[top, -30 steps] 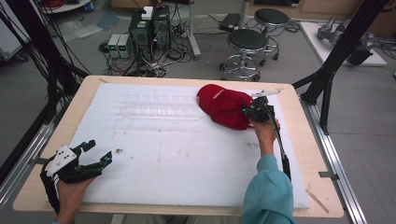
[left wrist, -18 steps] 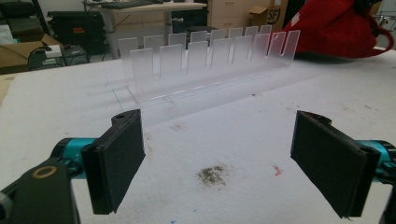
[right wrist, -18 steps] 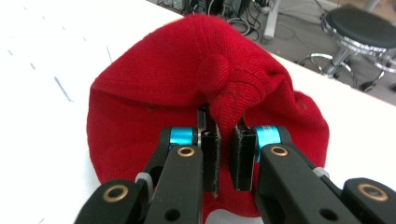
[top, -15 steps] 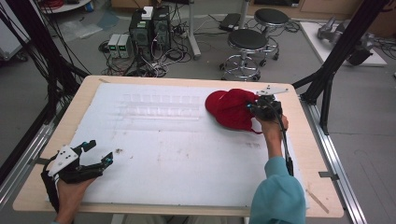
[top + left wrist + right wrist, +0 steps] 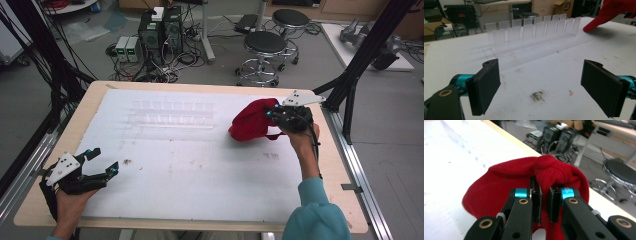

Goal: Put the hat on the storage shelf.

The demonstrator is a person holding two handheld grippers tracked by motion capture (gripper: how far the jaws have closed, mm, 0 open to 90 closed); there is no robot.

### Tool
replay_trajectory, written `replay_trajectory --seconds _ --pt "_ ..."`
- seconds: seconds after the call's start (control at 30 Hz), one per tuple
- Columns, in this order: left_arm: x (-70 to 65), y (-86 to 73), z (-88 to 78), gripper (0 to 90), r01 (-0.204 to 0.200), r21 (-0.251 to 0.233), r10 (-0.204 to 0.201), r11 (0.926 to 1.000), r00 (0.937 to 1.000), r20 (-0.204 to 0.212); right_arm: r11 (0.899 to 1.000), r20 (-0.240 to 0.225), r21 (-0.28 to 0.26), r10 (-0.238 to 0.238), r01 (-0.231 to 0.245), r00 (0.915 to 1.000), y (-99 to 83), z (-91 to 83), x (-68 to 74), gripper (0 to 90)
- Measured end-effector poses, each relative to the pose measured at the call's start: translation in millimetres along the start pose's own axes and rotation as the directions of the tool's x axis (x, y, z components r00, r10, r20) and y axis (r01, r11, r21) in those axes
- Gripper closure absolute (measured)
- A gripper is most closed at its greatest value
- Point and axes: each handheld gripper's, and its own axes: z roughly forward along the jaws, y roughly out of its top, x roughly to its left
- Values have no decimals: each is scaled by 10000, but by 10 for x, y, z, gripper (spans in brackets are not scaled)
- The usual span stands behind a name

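A red knitted hat (image 5: 252, 120) hangs bunched at the right side of the white mat, lifted off it. My right gripper (image 5: 274, 116) is shut on a fold of the red hat (image 5: 554, 176), with the fabric pinched between its black jaws. A peak of the hat (image 5: 610, 12) shows at the top right of the left gripper view. My left gripper (image 5: 102, 162) rests at the table's front left corner, jaws wide open with nothing between them. Its two black pads (image 5: 485, 86) frame bare mat.
A clear plastic rack (image 5: 534, 33) with upright slotted tabs stands across the far middle of the mat (image 5: 172, 112). The wooden table edge (image 5: 345, 195) runs down the right. Stools (image 5: 267, 42), computers and cables lie on the floor beyond.
My right gripper has lifted the red hat off the mat and carried it right and a little toward the front; the hat now hangs bunched. The left gripper has stayed put.
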Motion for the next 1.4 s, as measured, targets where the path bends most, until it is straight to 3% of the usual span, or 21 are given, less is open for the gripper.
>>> replay_trajectory --seconds 0.13,0.23,0.27,0.33,0.5,0.7,0.73,0.77,0.8,0.83,0.87,0.97,1.0,1.03,1.17,1.23,1.27,1.33,1.4 --pt "-20 117 -22 161 -37 -119 40 9999 9995 312 9991 -418 -180 -389 382 9984 74 -45 59 848" --pt "-55 198 -33 160 -78 -203 89 9998 9985 531 9949 -1043 -548 -903 849 9904 185 -94 142 847" --pt "-67 228 -36 161 -97 -238 112 9997 9979 631 9911 -1381 -806 -1168 1064 9835 244 -119 187 847" --pt "-96 294 -38 161 -119 -310 145 9994 9964 830 9891 -1561 -946 -1268 1130 9796 275 -133 213 847" --pt "-148 461 -49 159 -152 -522 214 9985 9925 1201 9767 -2459 -1446 -1906 1584 9504 420 -169 346 846" --pt "-184 702 -40 157 -343 -695 459 9970 9837 1739 9616 -3322 -1792 -2581 2080 9072 534 -157 519 845" --pt "-188 747 -30 157 -336 -732 468 9967 9814 1863 9575 -3525 -1832 -2755 2228 8943 569 -140 576 845" --pt "-194 807 -21 157 -372 -745 515 9965 9784 2002 9575 -3525 -1832 -2755 2228 8943 569 -140 576 845" --pt "-201 855 -11 157 -392 -786 552 9961 9756 2123 9559 -3707 -1863 -2822 2269 8848 591 -131 612 845" --pt "-211 903 0 157 -435 -807 609 9958 9719 2274 9490 -3912 -1970 -3064 2463 8678 633 -114 672 845" --pt "-223 952 13 157 -503 -828 690 9953 9678 2422 9490 -3912 -1970 -3064 2463 8678 633 -114 672 845" --pt "-277 1085 68 151 -598 -825 808 9948 9561 2816 9413 -4205 -2116 -3305 2628 8450 693 -87 759 845" --pt "-300 1126 90 150 -647 -793 853 9947 9524 2928 9359 -4455 -2223 -3467 2731 8255 739 -65 830 845" --pt "-315 1155 105 150 -718 -762 916 9945 9492 3012 9359 -4455 -2223 -3467 2731 8255 739 -65 830 845" --pt "-411 1303 196 149 -764 -686 956 9947 9331 3467 9277 -4760 -2430 -3685 2833 7985 805 -1 928 846" --pt "-459 1360 244 150 -775 -623 950 9950 9257 3660 9291 -4905 -2435 -3656 2784 7910 825 34 967 846" --pt "-484 1386 272 150 -811 -609 981 9948 9208 3776 9300 -5044 -2407 -3644 2779 7828 840 70 1001 845" --pt "-535 1430 335 150 -873 -561 1024 9946 9128 3954 9275 -5040 -2475 -3703 2803 7803 847 95 1013 846" --pt "-581 1467 414 150 -980 -509 1103 9939 9026 4162 9312 -5195 -2378 -3622 2763 7739 851 130 1047 846"
